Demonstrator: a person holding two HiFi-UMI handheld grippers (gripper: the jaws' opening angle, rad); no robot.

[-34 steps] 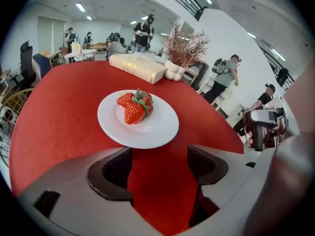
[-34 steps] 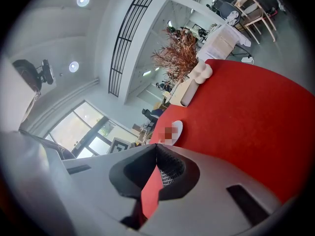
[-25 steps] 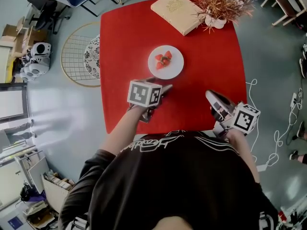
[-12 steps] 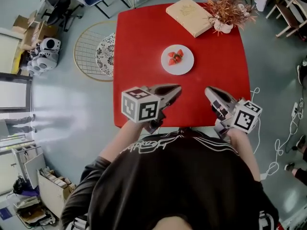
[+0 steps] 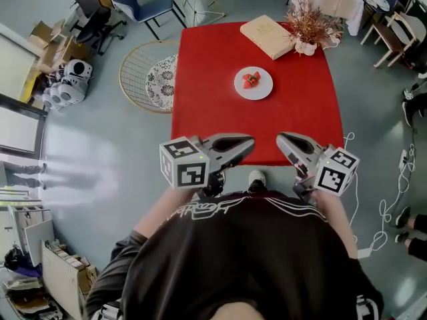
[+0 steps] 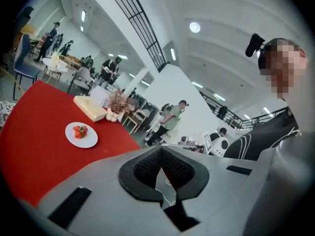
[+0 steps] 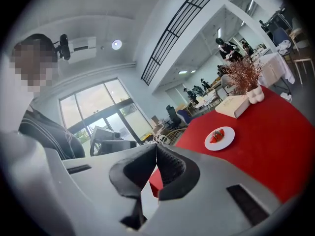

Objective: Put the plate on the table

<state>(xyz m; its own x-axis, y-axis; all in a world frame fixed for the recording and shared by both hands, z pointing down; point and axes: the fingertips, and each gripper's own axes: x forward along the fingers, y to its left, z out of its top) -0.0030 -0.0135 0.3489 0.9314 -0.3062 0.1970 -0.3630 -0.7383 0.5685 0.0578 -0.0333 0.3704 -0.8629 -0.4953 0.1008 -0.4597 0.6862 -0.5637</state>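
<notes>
A white plate with strawberries rests near the middle of the red table; it also shows as the plate in the left gripper view and the plate in the right gripper view. My left gripper hangs over the table's near edge, jaws shut with nothing between them. My right gripper sits beside it, also shut and empty. Both are well short of the plate, pulled back toward the person's body.
A beige book and a white vase of dried branches stand at the table's far side. A round wire basket with a patterned plate sits on the floor left of the table. Chairs stand beyond it.
The left gripper has drawn back from the plate to the near table edge and its jaws have shut. The view has pulled back, so the table looks farther away.
</notes>
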